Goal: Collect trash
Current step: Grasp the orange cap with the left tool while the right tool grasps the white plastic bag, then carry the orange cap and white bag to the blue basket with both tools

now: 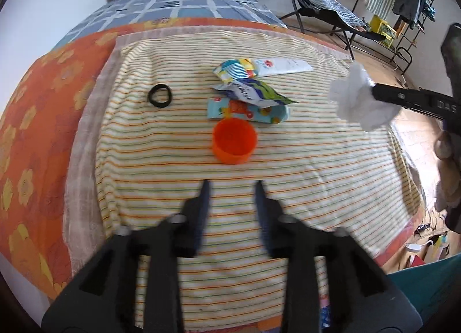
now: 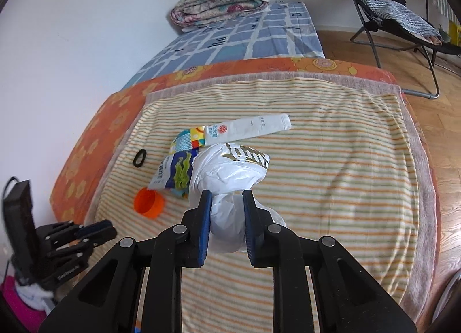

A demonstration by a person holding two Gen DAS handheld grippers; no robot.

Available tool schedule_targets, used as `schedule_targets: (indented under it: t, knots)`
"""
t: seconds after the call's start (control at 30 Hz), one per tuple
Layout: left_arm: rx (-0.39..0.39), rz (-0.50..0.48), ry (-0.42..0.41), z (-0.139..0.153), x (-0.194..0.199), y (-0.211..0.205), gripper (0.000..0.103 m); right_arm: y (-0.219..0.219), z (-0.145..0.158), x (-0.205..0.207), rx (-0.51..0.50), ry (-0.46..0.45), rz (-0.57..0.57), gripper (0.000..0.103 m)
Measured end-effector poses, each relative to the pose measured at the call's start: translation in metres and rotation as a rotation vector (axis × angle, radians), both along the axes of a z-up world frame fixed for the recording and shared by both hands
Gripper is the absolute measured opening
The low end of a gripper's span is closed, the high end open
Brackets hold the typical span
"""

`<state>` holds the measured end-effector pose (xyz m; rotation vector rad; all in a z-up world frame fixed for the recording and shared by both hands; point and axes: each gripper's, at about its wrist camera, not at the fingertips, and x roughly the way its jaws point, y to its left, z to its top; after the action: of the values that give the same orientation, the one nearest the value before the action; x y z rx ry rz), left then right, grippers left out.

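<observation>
Crumpled white bag [image 2: 230, 189] before wrappers [image 2: 175, 173], orange cap [image 2: 149, 203]

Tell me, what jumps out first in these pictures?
A crumpled white plastic bag pinched in the right tongs and lifted above the striped towel. On the towel's middle lie bright snack wrappers, with an orange cup tipped on its side just in front of them.

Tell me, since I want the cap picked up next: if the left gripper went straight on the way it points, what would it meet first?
Probably the orange cap: it lies ahead of the left gripper, nearly centred between its open jaws, with only bare striped towel between. Depth is uncertain.
</observation>
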<state>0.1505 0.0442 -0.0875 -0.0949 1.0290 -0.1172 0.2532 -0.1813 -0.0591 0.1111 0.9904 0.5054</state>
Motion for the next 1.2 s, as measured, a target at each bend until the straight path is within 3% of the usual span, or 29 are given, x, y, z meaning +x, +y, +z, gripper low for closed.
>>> schedule_targets:
  t: [0.07,0.43,0.5,0.57,0.77,0.8,0.83,0.87,1.0,1.03,1.07,1.1,1.13,1.2]
  knots:
    - [0.020,-0.001,-0.014,0.000,-0.002,-0.001,0.063,-0.002,0.001,-0.005,0.000,0.001,0.010,0.019]
    - [0.086,-0.046,-0.013,-0.025,0.044,-0.033,0.063,-0.007,0.010,-0.022,0.016,-0.011,0.025,0.019]
    - [0.091,-0.028,-0.005,-0.029,0.049,-0.032,0.056,-0.008,0.011,-0.025,0.012,-0.017,0.034,0.019]
    - [0.101,-0.002,-0.001,-0.031,0.054,-0.029,0.043,-0.008,0.010,-0.027,0.010,-0.015,0.042,0.019]
    - [0.065,0.023,-0.009,-0.029,0.052,-0.020,0.037,-0.011,0.011,-0.033,-0.014,-0.030,0.055,0.019]
    - [0.073,0.021,-0.013,-0.027,0.050,-0.020,0.033,-0.012,0.012,-0.035,-0.010,-0.032,0.053,0.019]
    - [0.077,0.016,-0.016,-0.026,0.048,-0.021,0.018,-0.014,0.014,-0.037,-0.007,-0.036,0.050,0.019]
    - [0.075,0.005,-0.017,-0.024,0.047,-0.021,0.011,-0.015,0.016,-0.038,-0.008,-0.041,0.050,0.019]
    - [0.078,0.008,-0.044,-0.020,0.043,-0.022,0.011,-0.018,0.020,-0.045,-0.003,-0.045,0.050,0.019]
    - [0.060,0.009,-0.037,-0.021,0.044,-0.021,0.021,-0.019,0.019,-0.047,0.001,-0.042,0.046,0.019]
    - [0.044,0.010,-0.019,-0.022,0.047,-0.020,0.044,-0.020,0.020,-0.048,0.002,-0.040,0.044,0.019]
    - [0.029,0.014,-0.005,-0.023,0.050,-0.020,0.054,-0.020,0.020,-0.050,0.003,-0.039,0.043,0.019]
    - [0.028,0.029,-0.013,-0.023,0.052,-0.020,0.062,-0.021,0.021,-0.051,0.004,-0.041,0.044,0.019]
    - [0.047,0.044,-0.017,-0.025,0.056,-0.022,0.062,-0.021,0.023,-0.052,0.006,-0.045,0.047,0.019]
